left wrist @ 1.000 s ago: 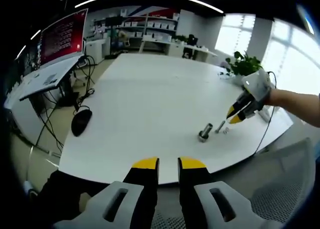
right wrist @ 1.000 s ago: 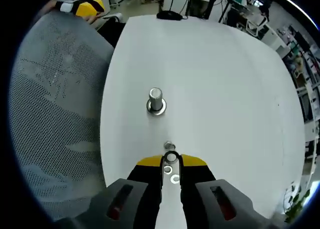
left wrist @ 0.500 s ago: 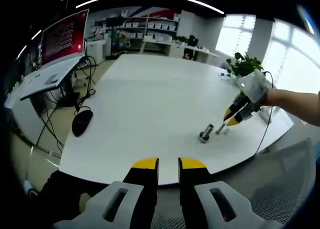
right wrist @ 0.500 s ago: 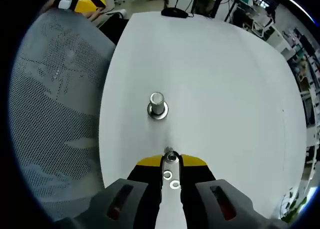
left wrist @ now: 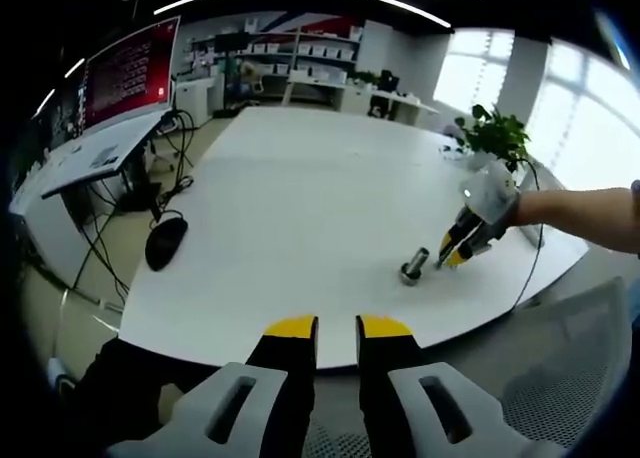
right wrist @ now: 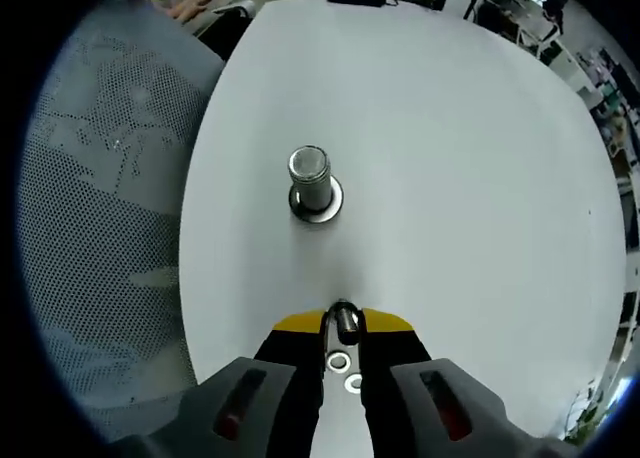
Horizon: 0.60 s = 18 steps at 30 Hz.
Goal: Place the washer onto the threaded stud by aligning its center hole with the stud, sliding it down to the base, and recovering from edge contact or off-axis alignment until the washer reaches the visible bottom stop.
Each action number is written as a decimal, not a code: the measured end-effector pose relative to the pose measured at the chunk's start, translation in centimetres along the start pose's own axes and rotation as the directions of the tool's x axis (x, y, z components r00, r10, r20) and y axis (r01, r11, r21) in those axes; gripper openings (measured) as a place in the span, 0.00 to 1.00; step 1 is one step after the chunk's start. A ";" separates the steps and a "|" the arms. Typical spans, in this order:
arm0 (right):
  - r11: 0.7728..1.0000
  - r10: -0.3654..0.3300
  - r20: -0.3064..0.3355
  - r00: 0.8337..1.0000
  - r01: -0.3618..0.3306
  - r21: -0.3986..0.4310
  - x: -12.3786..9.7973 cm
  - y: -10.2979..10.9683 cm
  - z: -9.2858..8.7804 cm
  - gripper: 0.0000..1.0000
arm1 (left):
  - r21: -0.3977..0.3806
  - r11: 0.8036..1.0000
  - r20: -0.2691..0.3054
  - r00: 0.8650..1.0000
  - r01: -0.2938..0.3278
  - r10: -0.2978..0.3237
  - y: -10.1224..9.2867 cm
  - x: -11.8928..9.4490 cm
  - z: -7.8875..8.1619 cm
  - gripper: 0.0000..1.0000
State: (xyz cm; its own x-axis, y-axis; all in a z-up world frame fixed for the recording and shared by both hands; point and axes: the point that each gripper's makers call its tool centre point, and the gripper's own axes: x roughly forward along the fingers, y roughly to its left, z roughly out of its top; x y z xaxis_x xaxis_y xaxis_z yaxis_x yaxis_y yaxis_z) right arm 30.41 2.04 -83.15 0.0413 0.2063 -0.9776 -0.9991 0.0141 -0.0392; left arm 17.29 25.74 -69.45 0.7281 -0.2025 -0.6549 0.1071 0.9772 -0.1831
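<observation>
Fingers (right wrist: 300,330) of right gripper (right wrist: 342,323) pinch washer (right wrist: 344,318) near stud (right wrist: 311,181).

A white surface (right wrist: 480,178) and a silver-grey threaded stud (right wrist: 310,178) are seen. Yellow tips are shown on the black-and-grey right hand-held gripper (right wrist: 343,324).

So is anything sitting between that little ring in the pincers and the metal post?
Nothing visible: bare white table lies between the washer in the right hand-held gripper and the stud.
</observation>
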 end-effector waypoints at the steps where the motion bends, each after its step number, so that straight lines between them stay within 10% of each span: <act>1: 1.000 0.003 -0.002 1.000 -0.003 0.001 0.2 0.0 0.0 0.13 | -0.001 1.000 -0.001 1.000 -0.001 0.001 0.0 0.0 0.0 0.13; 18: 0.999 0.019 0.012 1.000 -0.020 0.038 -0.3 0.1 -3.0 0.23 | 0.002 1.000 -0.004 1.000 0.002 -0.002 0.1 0.1 0.0 0.12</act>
State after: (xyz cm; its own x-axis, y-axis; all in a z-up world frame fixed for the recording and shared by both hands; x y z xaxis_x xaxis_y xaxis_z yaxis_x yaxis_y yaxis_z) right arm 30.31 -0.94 -83.47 0.0220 0.2179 -0.9757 -0.9988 0.0470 -0.0120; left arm 17.35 25.78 -69.54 0.7252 -0.2051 -0.6573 0.1101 0.9769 -0.1833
